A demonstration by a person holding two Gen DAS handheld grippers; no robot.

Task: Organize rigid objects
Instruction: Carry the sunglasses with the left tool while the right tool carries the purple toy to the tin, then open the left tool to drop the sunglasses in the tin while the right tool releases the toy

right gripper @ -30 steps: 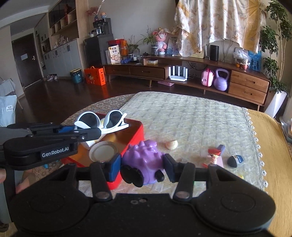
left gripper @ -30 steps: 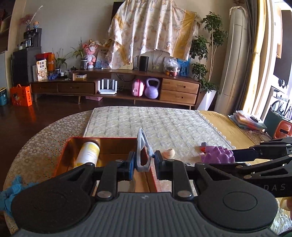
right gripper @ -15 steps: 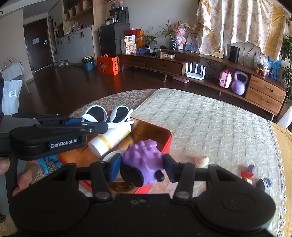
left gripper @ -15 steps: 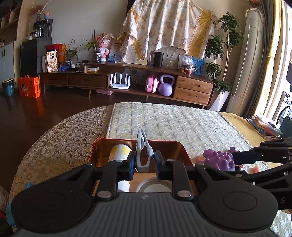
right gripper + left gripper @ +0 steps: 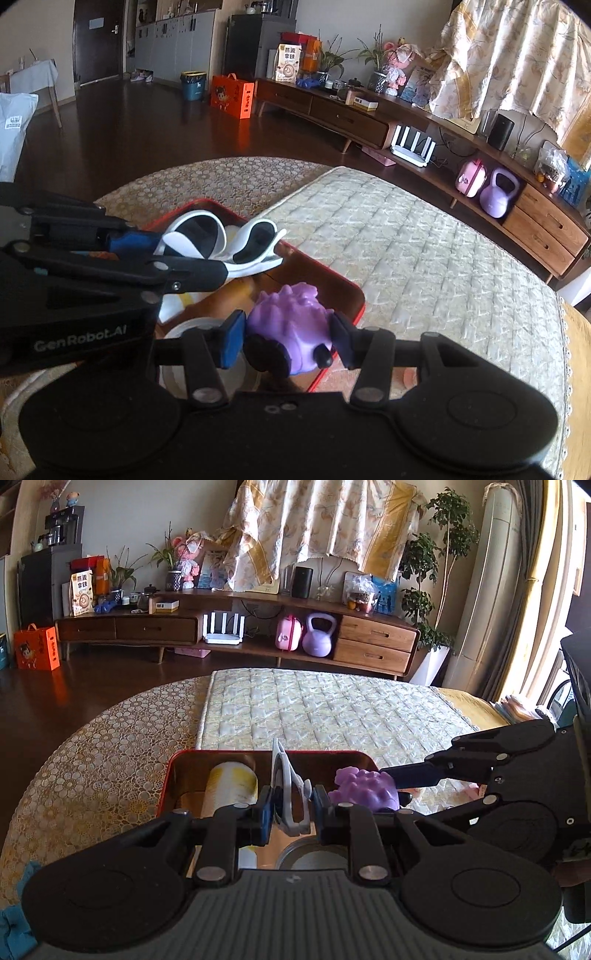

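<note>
My left gripper [image 5: 290, 808] is shut on white-framed sunglasses [image 5: 286, 794], held above a red tray [image 5: 325, 754]; the sunglasses also show in the right wrist view [image 5: 221, 243]. My right gripper [image 5: 286, 338] is shut on a purple spiky toy [image 5: 288, 325], held over the tray's right part [image 5: 347, 284]; the toy also shows in the left wrist view [image 5: 364, 790]. Inside the tray lie a white and yellow bottle [image 5: 231, 788] and a round tin lid [image 5: 314, 856].
The tray stands on a round table with a lace cloth [image 5: 92, 760] and a quilted runner [image 5: 325, 709]. A blue cloth [image 5: 14, 923] lies at the table's near left edge. A sideboard [image 5: 258, 631] stands across the room.
Both grippers have moved left over the tray with their objects still held. The purple toy went from beside the tray to above its right part. The small items on the runner left the view.
</note>
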